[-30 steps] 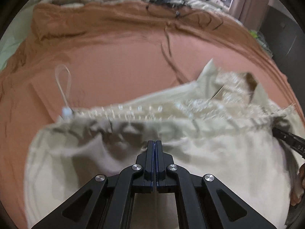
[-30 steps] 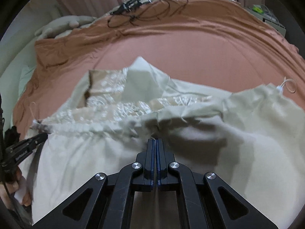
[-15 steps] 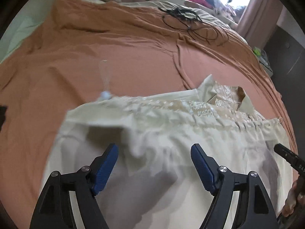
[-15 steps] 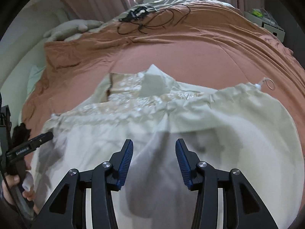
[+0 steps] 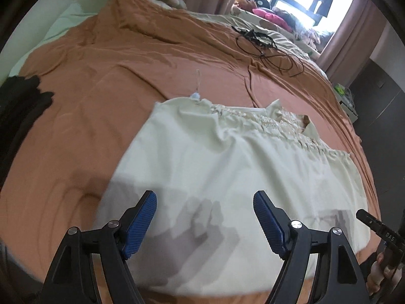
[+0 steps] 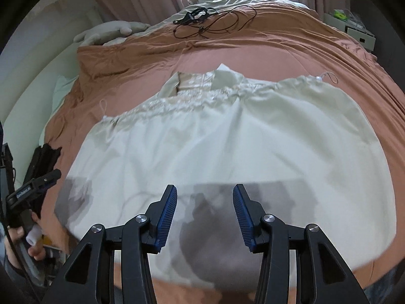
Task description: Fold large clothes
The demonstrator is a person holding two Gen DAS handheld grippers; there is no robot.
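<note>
A cream garment with a lace-trimmed top edge lies folded over on the orange-brown bedspread; it also shows in the right wrist view. My left gripper is open and empty above the garment's near left part. My right gripper is open and empty above the garment's near middle. A thin strap loop sticks out at the far right corner, another strap loop at the far left.
A tangle of black cables lies on the far side of the bed. A dark cloth sits at the left edge. Pillows and curtains are at the back. A white box stands off the bed at right.
Both grippers were shut on the garment's edge a second ago; they opened, let it go and drew back toward me. The garment now lies flat.
</note>
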